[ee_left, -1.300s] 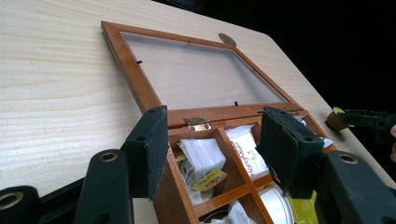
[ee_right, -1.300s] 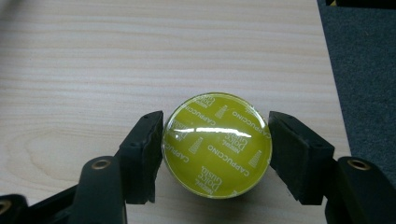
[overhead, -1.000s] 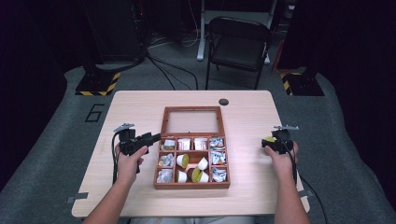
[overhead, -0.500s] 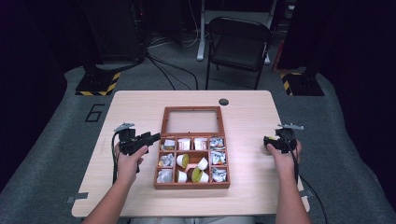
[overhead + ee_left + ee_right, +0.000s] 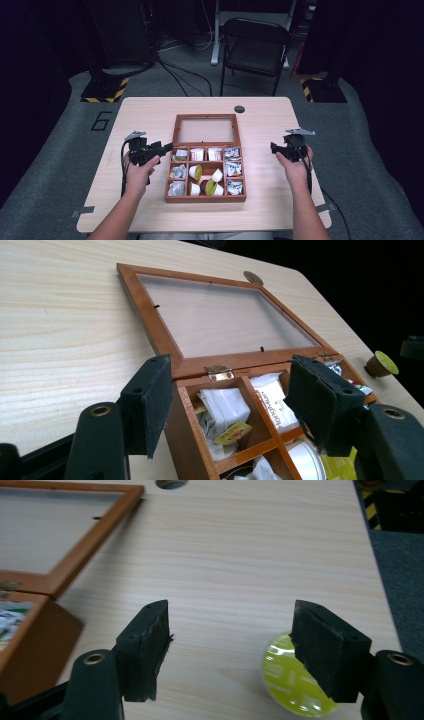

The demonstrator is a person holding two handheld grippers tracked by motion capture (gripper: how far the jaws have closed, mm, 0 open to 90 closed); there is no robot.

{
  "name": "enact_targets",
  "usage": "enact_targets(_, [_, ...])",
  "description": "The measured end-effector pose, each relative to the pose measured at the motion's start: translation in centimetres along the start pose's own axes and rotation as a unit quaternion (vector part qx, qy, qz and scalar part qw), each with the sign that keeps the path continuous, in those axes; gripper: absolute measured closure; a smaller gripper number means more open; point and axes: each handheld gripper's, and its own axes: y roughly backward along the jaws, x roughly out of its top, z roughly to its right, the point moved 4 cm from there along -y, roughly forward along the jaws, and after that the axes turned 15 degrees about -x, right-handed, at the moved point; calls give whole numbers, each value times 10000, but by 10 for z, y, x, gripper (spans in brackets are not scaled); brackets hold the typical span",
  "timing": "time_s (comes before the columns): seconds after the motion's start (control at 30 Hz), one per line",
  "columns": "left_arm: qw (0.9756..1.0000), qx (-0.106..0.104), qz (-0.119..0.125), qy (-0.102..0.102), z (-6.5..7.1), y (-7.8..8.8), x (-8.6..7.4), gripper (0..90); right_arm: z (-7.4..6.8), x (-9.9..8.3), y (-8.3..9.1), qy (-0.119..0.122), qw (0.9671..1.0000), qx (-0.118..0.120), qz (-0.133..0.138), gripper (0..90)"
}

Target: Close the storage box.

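A light wooden bench (image 5: 150, 112) stands on grey floor (image 5: 60, 170). A round dark cable hole (image 5: 239, 109) sits near its far edge. Behind stands a black folding chair (image 5: 255, 45). Yellow-black striped plates (image 5: 106, 90) lie left and right; a painted "6" (image 5: 101, 121) marks the floor.

Pale wooden table (image 5: 150, 112); open tea box (image 5: 206, 195); yellow-lidded capsule (image 5: 295, 682) beside it.
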Motion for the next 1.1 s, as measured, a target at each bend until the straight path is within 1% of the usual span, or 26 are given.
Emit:
enact_targets(0.1, [10000, 1, -60, -25, 3, 0, 2, 346, -13, 8, 8, -1, 9995, 274, 146, 326])
enact_targets(0.13, [10000, 1, -60, -25, 3, 0, 2, 347, -13, 8, 8, -1, 9995, 274, 146, 326])
enact_targets(0.17, [10000, -3, -64, -40, 4, 0, 3, 347, -17, 11, 11, 25, 9992, 329, 207, 332])
enact_targets(0.2, [9999, -30, -71, -97, 5, 0, 5, 348, -22, 13, 14, 14, 9988, 418, 262, 334])
enact_targets(0.23, [10000, -48, -54, -60, 7, 0, 6, 351, -30, 18, 20, 36, 9979, 554, 344, 334])
enact_targets(0.33, [9999, -65, -77, -80, 9, -2, 9, 351, -40, 23, 26, 84, 9962, 776, 395, 323])
enact_targets(0.37, [9999, -65, -77, -80, 9, -2, 9, 350, -40, 23, 26, 84, 9962, 776, 395, 323])
enact_targets(0.4, [9999, -35, -84, -69, 10, -4, 11, 347, -46, 25, 32, 72, 9950, 908, 411, 322])
enact_targets(0.43, [9999, -38, -104, -33, 11, -5, 11, 346, -48, 27, 34, 81, 9942, 967, 453, 323])
enact_targets(0.5, [9999, -46, -95, -16, 11, -8, 13, 339, -54, 29, 38, 109, 9931, 1078, 452, 326])
enact_targets(0.57, [9999, -81, -104, 23, 11, -10, 14, 321, -59, 31, 42, 148, 9923, 1133, 478, 327])
enact_targets(0.6, [9999, -81, -104, 23, 11, -10, 14, 317, -59, 31, 42, 148, 9923, 1133, 478, 327])
enact_targets(0.67, [9998, -118, -135, 50, 10, -13, 15, 314, -67, 34, 45, 207, 9906, 1233, 556, 330])
enact_targets(0.7, [9998, -118, -135, 50, 10, -13, 15, 313, -70, 34, 46, 212, 9904, 1241, 573, 339])
enact_targets(0.73, [9998, -131, -130, 64, 10, -15, 16, 314, -73, 34, 46, 203, 9899, 1285, 566, 346])
enact_targets(0.77, [9998, -131, -130, 64, 10, -15, 16, 314, -73, 34, 46, 203, 9899, 1285, 566, 346])
enact_targets(0.8, [9997, -140, -166, 75, 11, -17, 18, 317, -78, 35, 45, 276, 9887, 1355, 574, 353])
enact_targets(0.87, [9998, -143, -144, 75, 11, -20, 20, 323, -83, 36, 45, 309, 9880, 1407, 562, 354])
enact_targets(0.9, [9998, -143, -144, 75, 11, -20, 20, 322, -83, 36, 45, 309, 9880, 1407, 562, 354])
enact_targets(0.93, [9998, -154, -137, 60, 12, -21, 22, 322, -88, 37, 44, 268, 9872, 1491, 509, 354])
enact_targets(1.0, [9997, -180, -95, 97, 13, -24, 24, 323, -92, 38, 44, 335, 9861, 1545, 511, 349])
enact_targets(1.07, [9996, -203, -120, 127, 15, -25, 25, 322, -94, 38, 44, 324, 9861, 1552, 489, 342])
enact_targets(1.1, [9997, -197, -138, 80, 15, -26, 27, 322, -96, 40, 44, 349, 9856, 1584, 488, 327])
